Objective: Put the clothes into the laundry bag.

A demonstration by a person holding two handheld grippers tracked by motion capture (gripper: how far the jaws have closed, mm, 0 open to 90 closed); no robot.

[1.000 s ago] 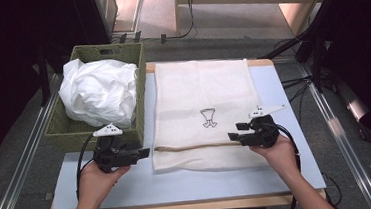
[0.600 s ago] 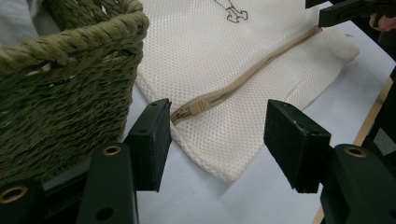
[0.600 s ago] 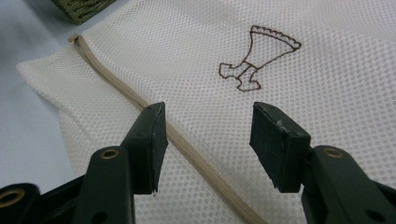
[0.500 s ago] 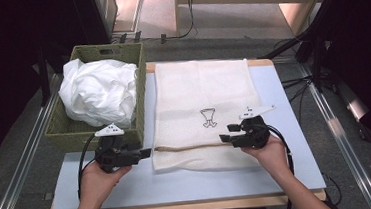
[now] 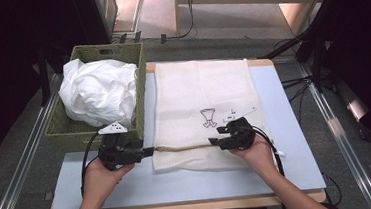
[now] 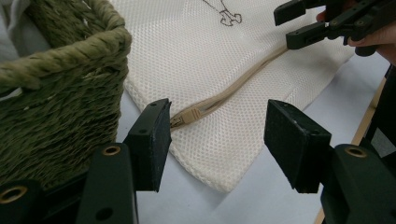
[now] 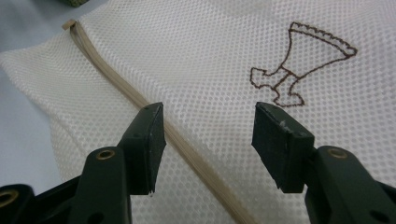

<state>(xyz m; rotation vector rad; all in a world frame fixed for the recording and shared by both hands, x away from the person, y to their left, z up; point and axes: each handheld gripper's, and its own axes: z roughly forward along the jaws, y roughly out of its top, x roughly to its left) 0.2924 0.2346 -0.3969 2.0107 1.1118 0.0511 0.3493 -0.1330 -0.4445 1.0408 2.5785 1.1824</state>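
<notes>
Honeycomb-mesh laundry bag (image 5: 200,91) (cream, flat) beside coarse woven basket (image 5: 140,95)

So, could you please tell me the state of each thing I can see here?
Mesh bag: flat on the table, zip closed.
Zip pull: at the bag's end, not gripped.
Basket: upright, filled with white cloth.
Left claw: open, around the zip pull.
Right claw: open, over the zip.
</notes>
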